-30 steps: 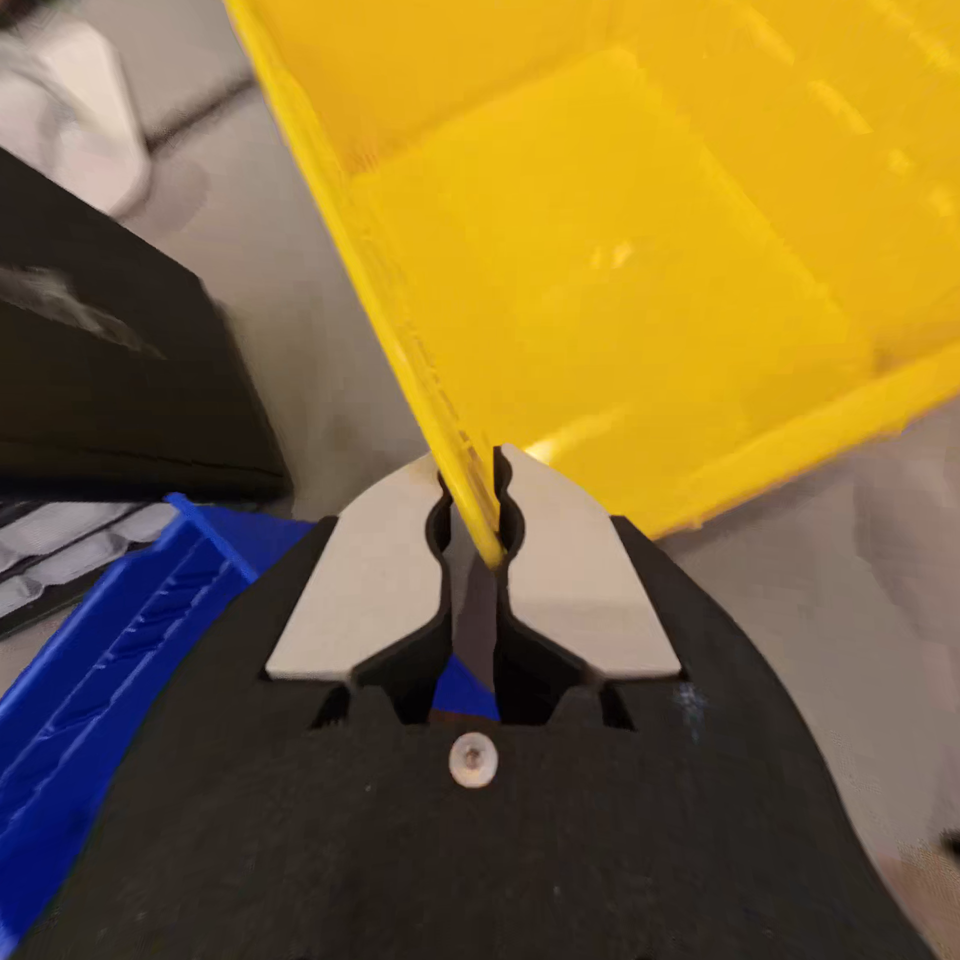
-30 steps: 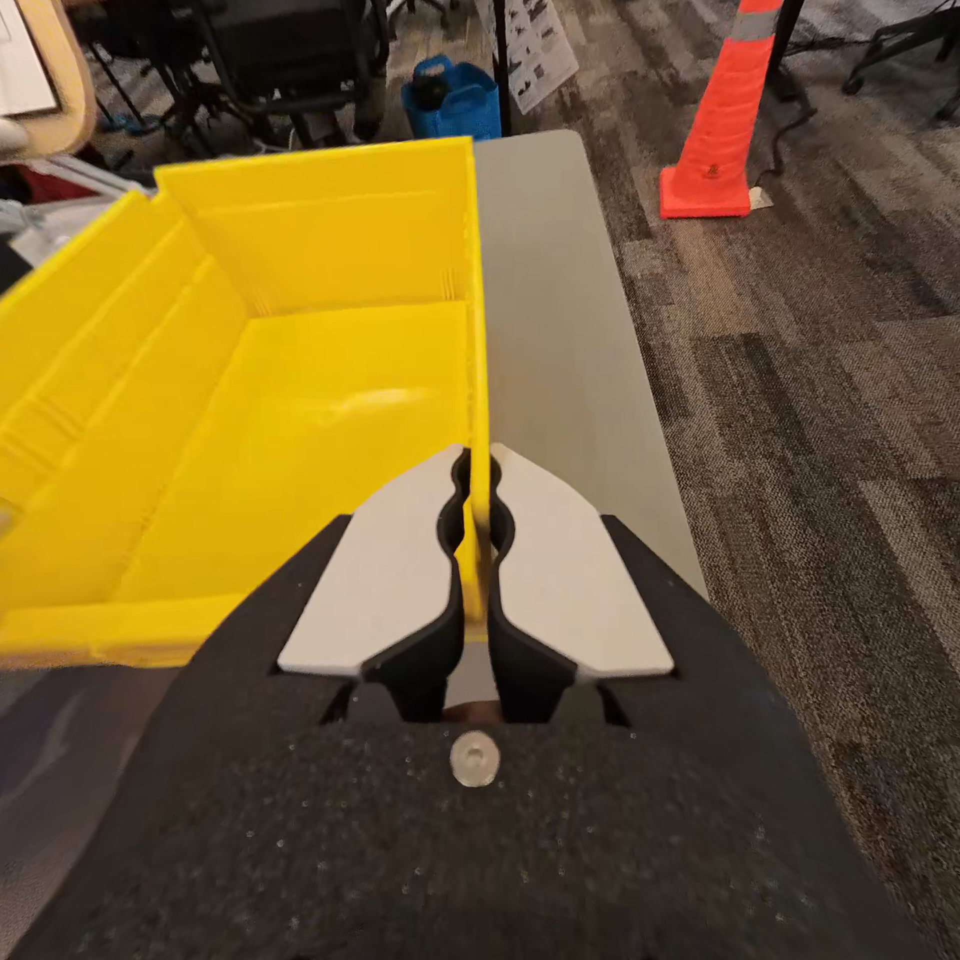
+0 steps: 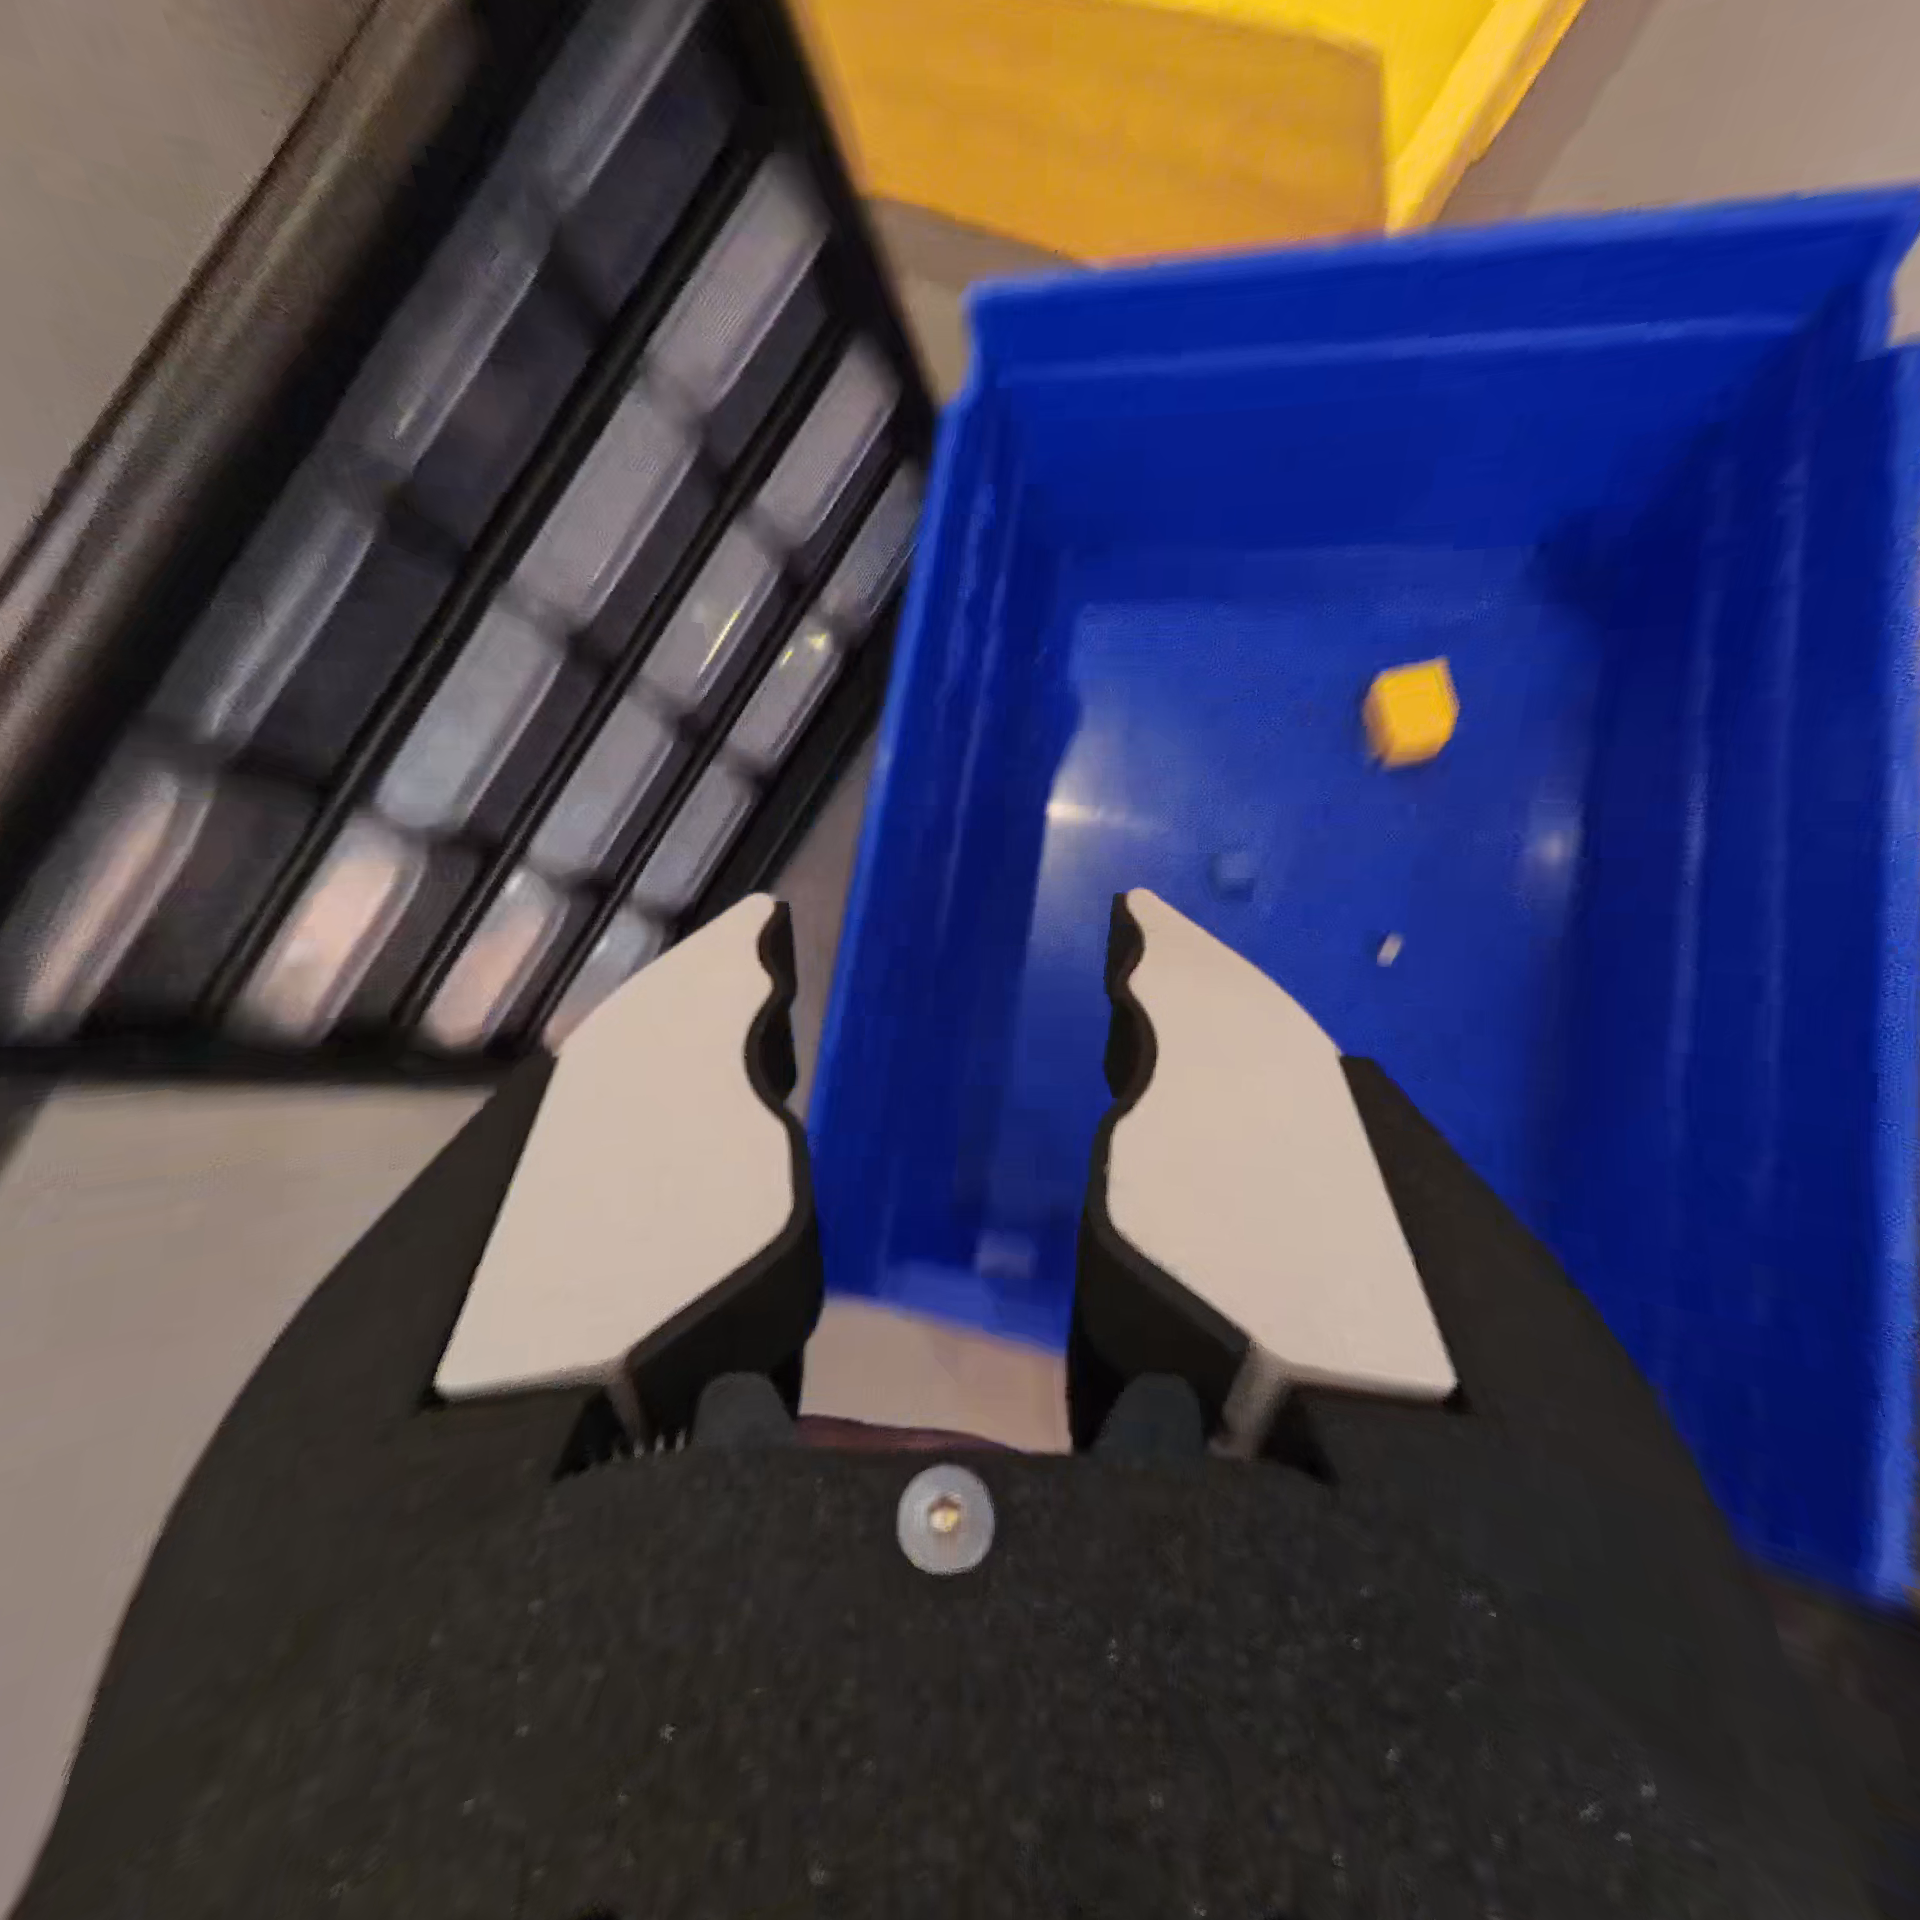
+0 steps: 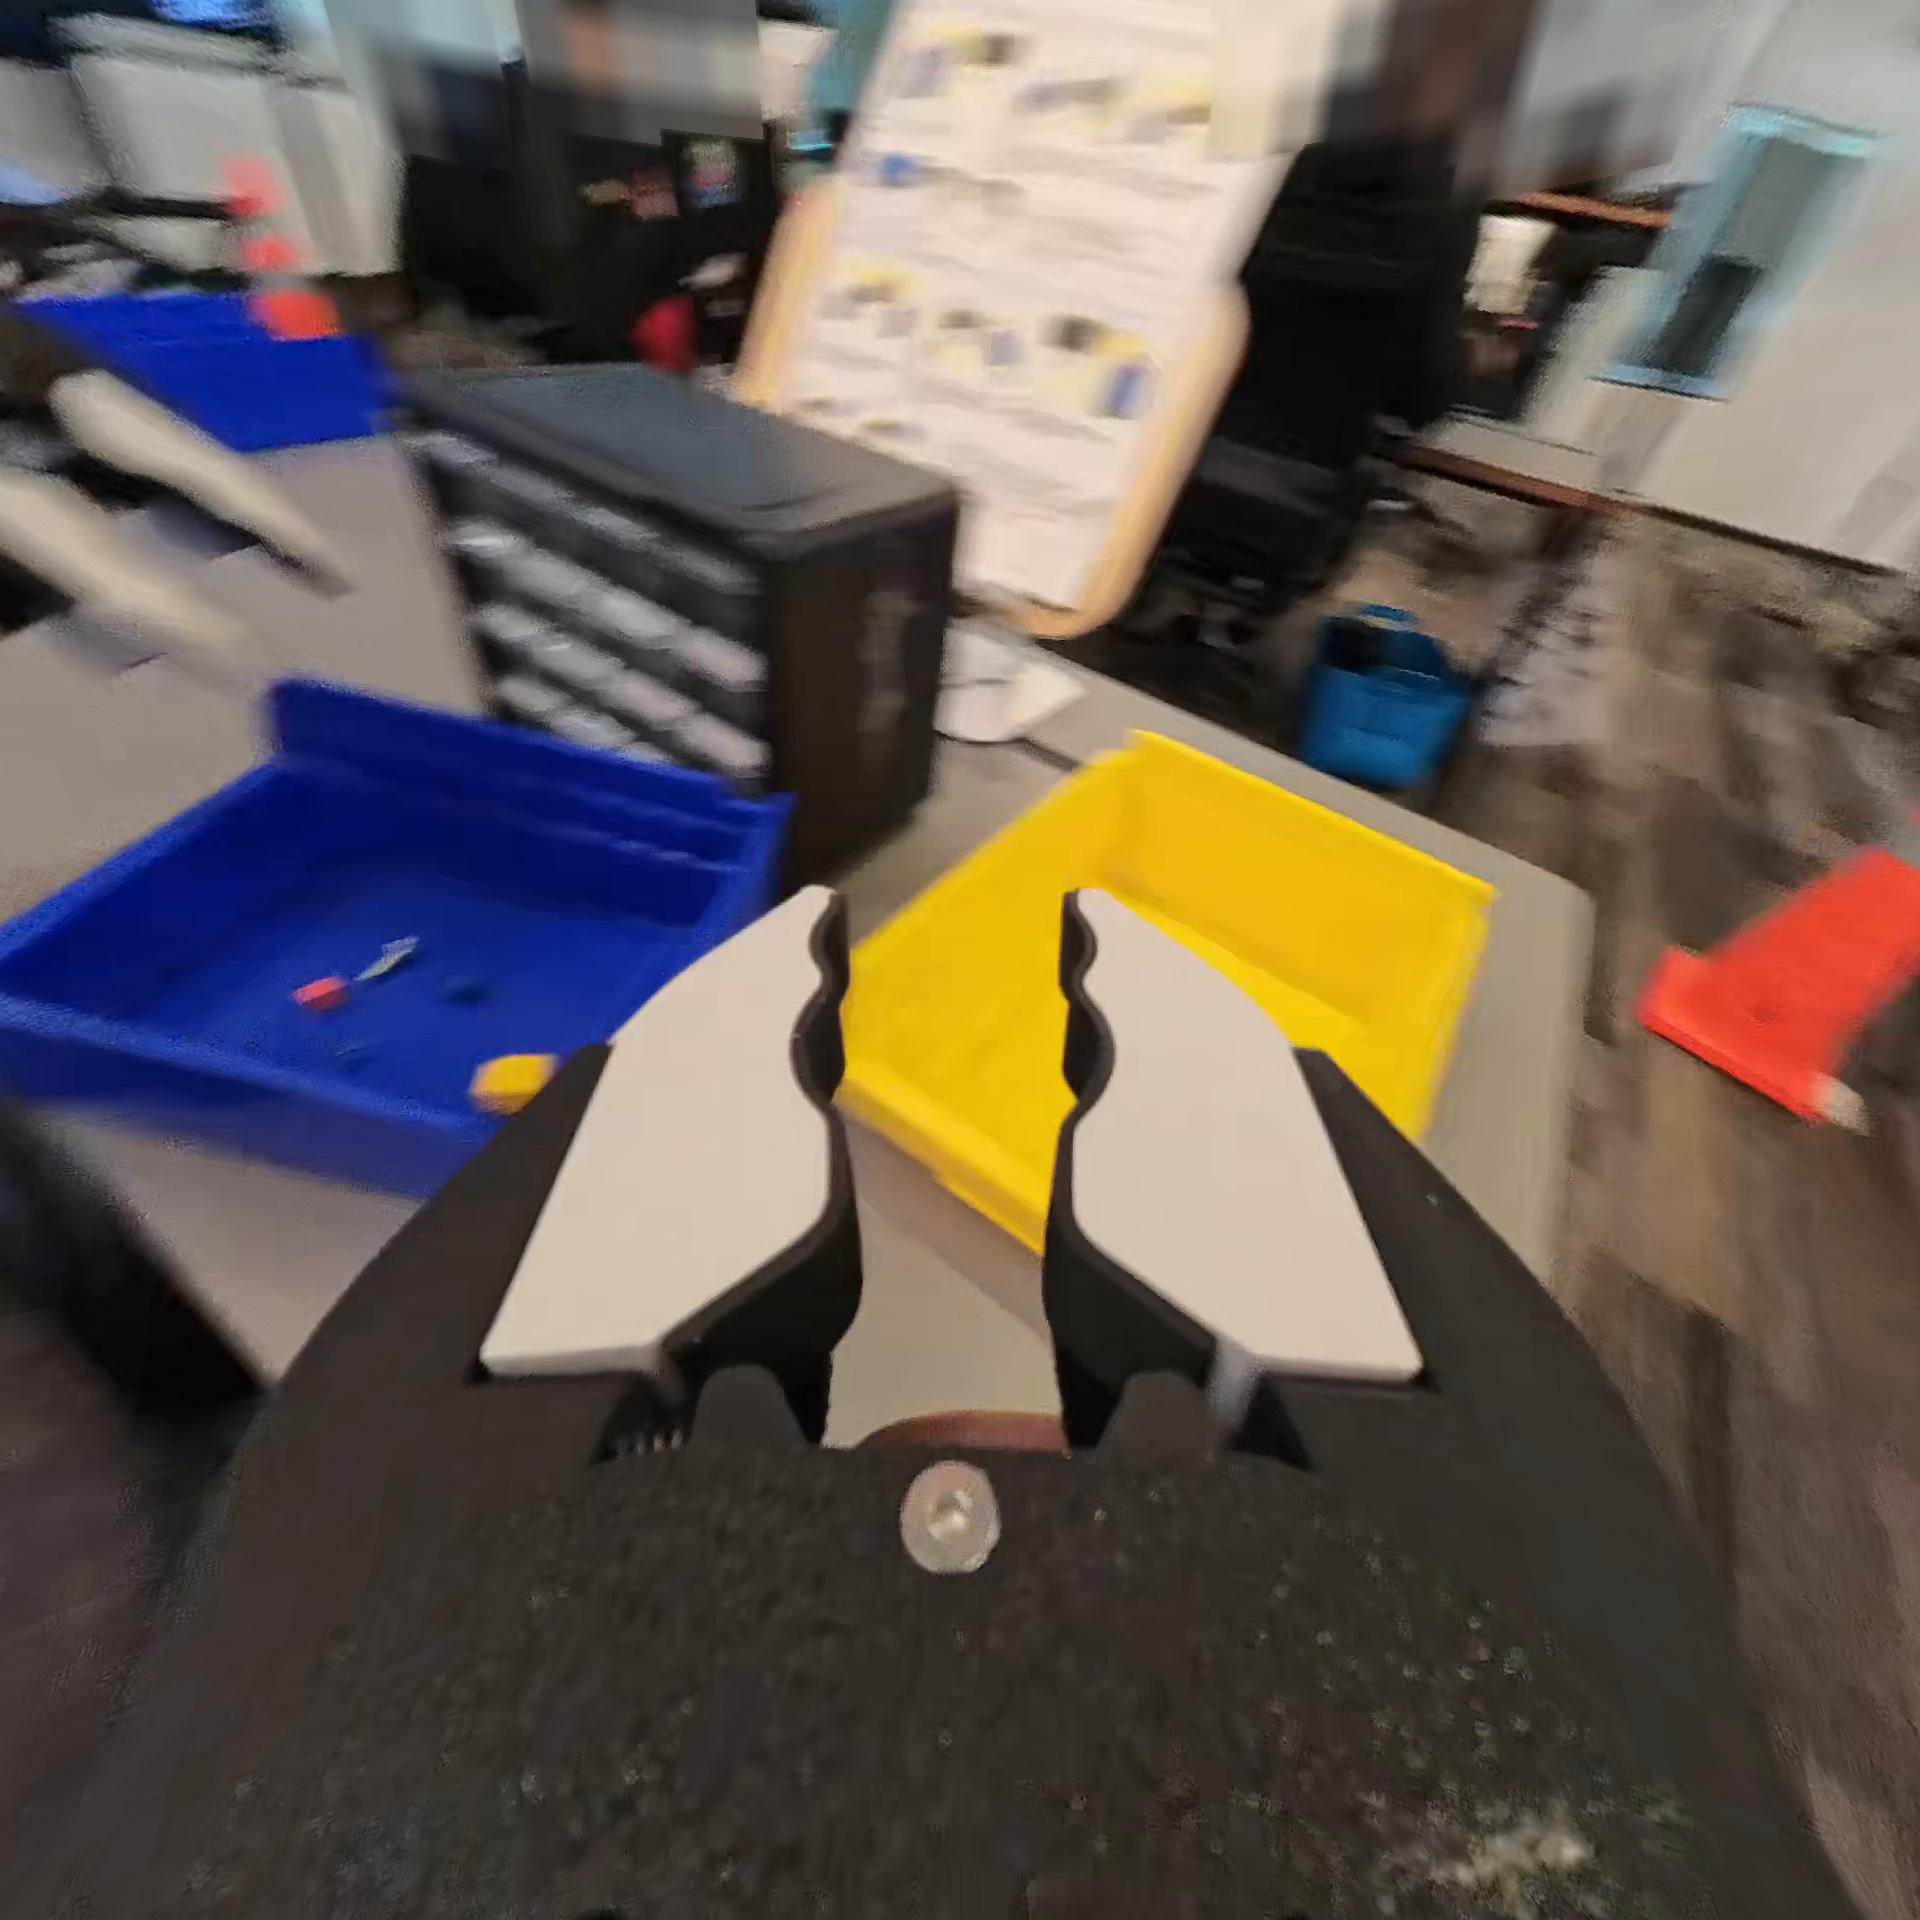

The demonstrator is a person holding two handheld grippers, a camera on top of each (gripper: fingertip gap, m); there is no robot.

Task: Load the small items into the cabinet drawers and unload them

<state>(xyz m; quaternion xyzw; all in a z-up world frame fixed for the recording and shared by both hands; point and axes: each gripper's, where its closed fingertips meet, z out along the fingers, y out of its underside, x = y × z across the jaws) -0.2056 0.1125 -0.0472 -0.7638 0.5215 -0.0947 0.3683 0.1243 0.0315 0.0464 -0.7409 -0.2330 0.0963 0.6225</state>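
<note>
Left wrist view: from above, steeply down and close onto blue bin, cabinet drawers at left, yellow bin at top edge. Right wrist view: farther back, higher, facing forward across table toward room. Shared: blue bin, yellow bin, cabinet. Both views motion-blurred.

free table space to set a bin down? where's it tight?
Bare table in front of the yellow bin, between it and the blue bin. More left of the cabinet, behind the blue bin. Tight: both bins sit close against the cabinet front.
</note>
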